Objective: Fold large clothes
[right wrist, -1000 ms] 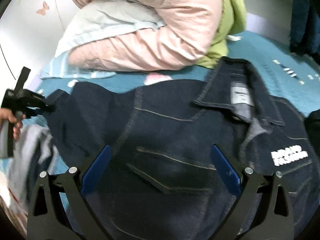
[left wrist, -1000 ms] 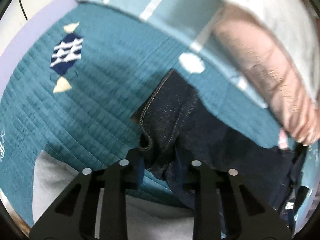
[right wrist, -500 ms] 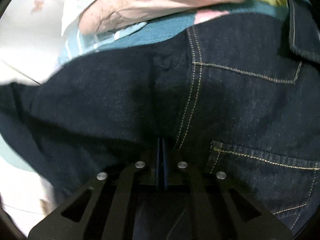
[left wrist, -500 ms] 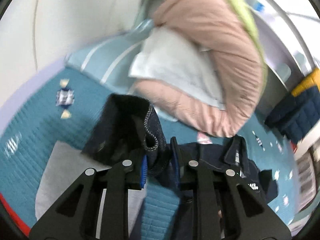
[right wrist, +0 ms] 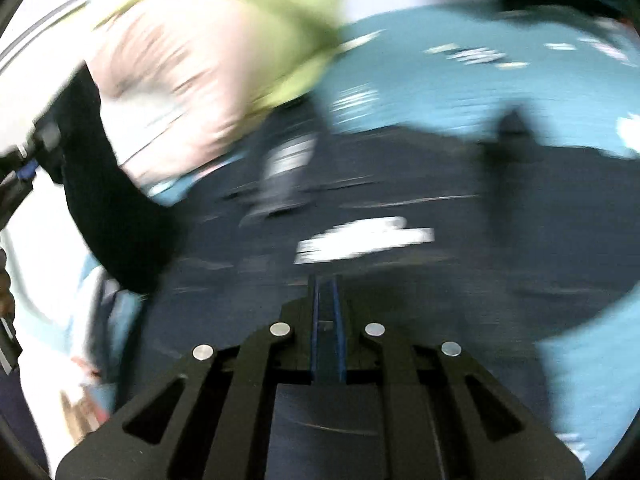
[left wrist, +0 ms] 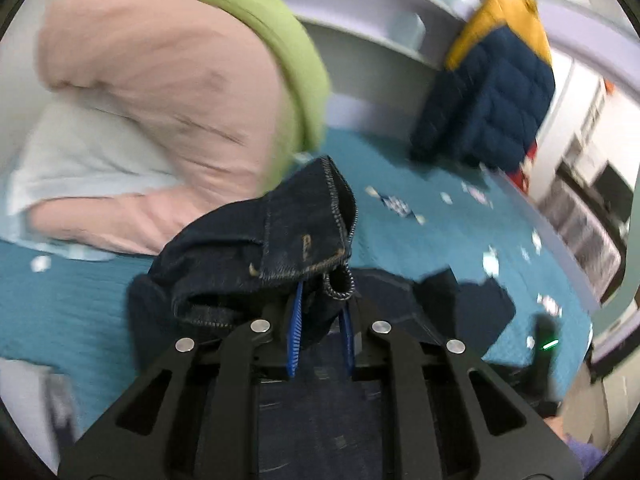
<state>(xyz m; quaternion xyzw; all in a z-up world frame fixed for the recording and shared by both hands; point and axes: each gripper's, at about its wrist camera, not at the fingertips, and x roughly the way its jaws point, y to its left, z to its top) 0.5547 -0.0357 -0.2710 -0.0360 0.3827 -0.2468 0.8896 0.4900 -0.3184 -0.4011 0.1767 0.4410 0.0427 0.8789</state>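
Denim is seen clamped between the blue pads of the left tongs [left wrist: 320, 320]: a stitched cuff end of the dark denim jacket [left wrist: 276, 240] is gripped and raised above the teal quilted bed [left wrist: 432, 240]. Half a second earlier the same fold was held in front of the pink duvet; the view has since been swung to the right, so that a navy-and-yellow puffer jacket [left wrist: 492, 92] against the far wall is now shown. The pink duvet [left wrist: 160, 120] and a green blanket [left wrist: 272, 16] are piled to the left, just behind the lifted cuff, with a pale pillow [left wrist: 64, 164] tucked beneath them. The rest of the jacket is spread flat on the bed below the tongs.

From the right wrist, everything is heavily smeared by motion. The right tongs [right wrist: 326, 320] are pressed nearly together, with a thin strip of denim apparently pinched between the pads, as in the earlier frame. The jacket body [right wrist: 400, 248], with a blurred white print, is now seen stretched over the bed, where earlier only close-up seams filled the view. The lifted sleeve [right wrist: 108, 200] hangs dark at the left, partly covering the pink duvet.
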